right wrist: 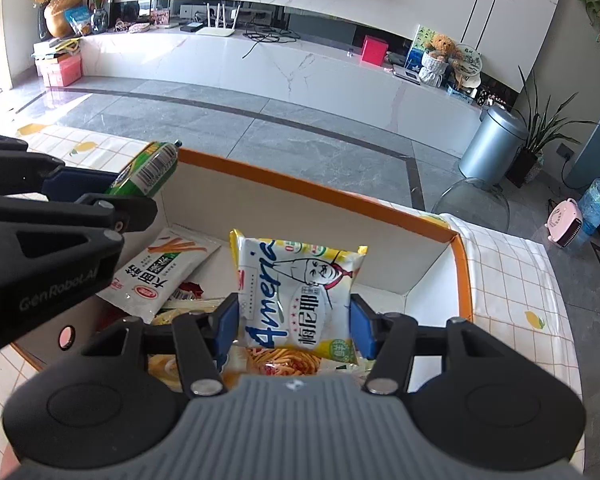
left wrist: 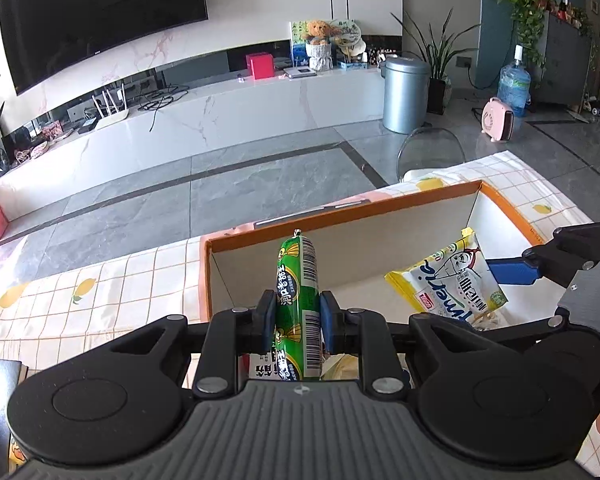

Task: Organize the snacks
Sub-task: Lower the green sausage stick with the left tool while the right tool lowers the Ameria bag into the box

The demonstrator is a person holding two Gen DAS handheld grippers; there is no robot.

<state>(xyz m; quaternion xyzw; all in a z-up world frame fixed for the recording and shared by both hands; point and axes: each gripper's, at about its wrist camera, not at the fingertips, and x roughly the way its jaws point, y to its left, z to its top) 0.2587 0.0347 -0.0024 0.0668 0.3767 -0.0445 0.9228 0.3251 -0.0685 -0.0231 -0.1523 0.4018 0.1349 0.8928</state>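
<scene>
Left wrist view: left tongs [left wrist: 298, 316] closed tight on a green sausage stick [left wrist: 298, 280], blue pads [left wrist: 266, 316] pressing both sides near its middle, stick pointing away from the camera with its clipped tip over the near-left part of the orange-rimmed box [left wrist: 340, 210]. Box is open-topped, white inside, sitting on the worktop [left wrist: 100, 284] with a lemon-print checked cloth. Right tongs [left wrist: 516, 272] come in from the right edge of this view, holding a yellow-white noodle packet [left wrist: 448, 280] above the box interior, toward its right side. Right wrist view: right tongs [right wrist: 294, 326] about half open, pads [right wrist: 226, 326] squeezing the noodle packet [right wrist: 300, 292] by its left and right edges, packet upright and slightly buckled, over the middle of the box [right wrist: 320, 196]. Below it in the box: a white snack packet with an orange stick picture [right wrist: 168, 268] lying flat at the left side, more wrappers under the held one, too covered to identify. Left tongs [right wrist: 100, 184] with the sausage stick [right wrist: 148, 168] show at the left, stick tip over the box's far-left corner. Both held items are off the box floor, not touching each other. Beyond the worktop's far edge: grey tiled floor [right wrist: 220, 120], clear chair [right wrist: 476, 204].
</scene>
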